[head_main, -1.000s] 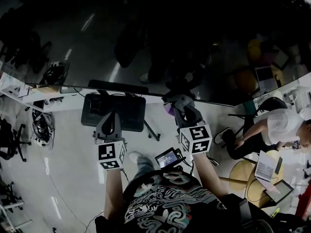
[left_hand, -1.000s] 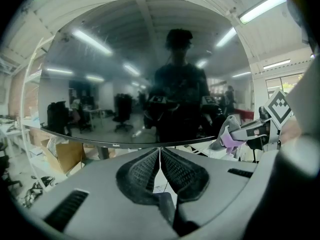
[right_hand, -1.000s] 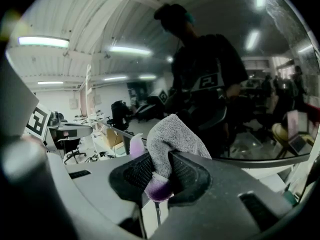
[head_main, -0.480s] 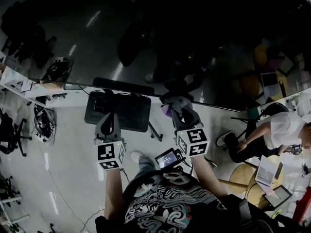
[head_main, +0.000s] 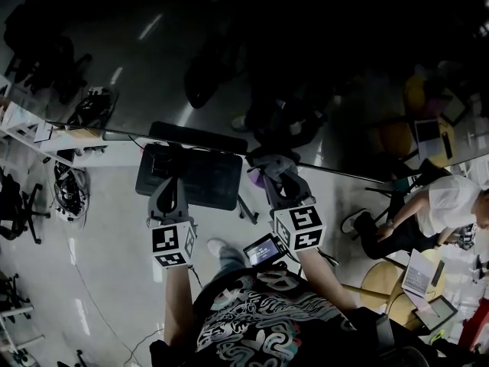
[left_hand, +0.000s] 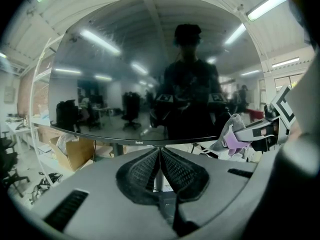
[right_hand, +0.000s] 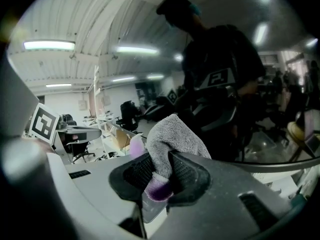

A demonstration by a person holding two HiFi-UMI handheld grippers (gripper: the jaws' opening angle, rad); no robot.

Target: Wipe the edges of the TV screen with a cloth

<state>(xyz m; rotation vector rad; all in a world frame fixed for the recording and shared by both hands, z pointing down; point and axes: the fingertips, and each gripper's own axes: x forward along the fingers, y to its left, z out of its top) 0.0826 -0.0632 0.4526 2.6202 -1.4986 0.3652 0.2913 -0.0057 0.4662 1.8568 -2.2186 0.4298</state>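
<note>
Grey matte plastic, left gripper (head_main: 171,180): broad smooth shell and two black pads (left_hand: 142,171) with fine diamond ribbing. Pads pressed together tip to tip, empty. Pointed at the lower edge of the TV and short of it. White marker cube (head_main: 174,245) at the rear, printed with black squares.

Black slab (head_main: 191,176): flat, rectangular, rounded corners, lying below the screen edge, just ahead of the left gripper.

Glossy black TV (head_main: 252,60): wide thin-bezelled panel, mirror-like, reflecting ceiling strip lights and the person. Slim dark lower edge crossing the head view, slanting down to the right.

Grey right gripper (head_main: 276,176): same smooth shell, same ribbed pads (right_hand: 187,174). Pads clamped on the cloth. Matching marker cube (head_main: 299,228) behind.

Cloth (head_main: 263,163): soft, fluffy pile, grey on one face and pale purple on the other. Bunched into a rounded lump bulging above the pads, with a purple fold tucked low between them. Held up at the TV's lower edge, right of the slab; contact with the edge not clear.
</note>
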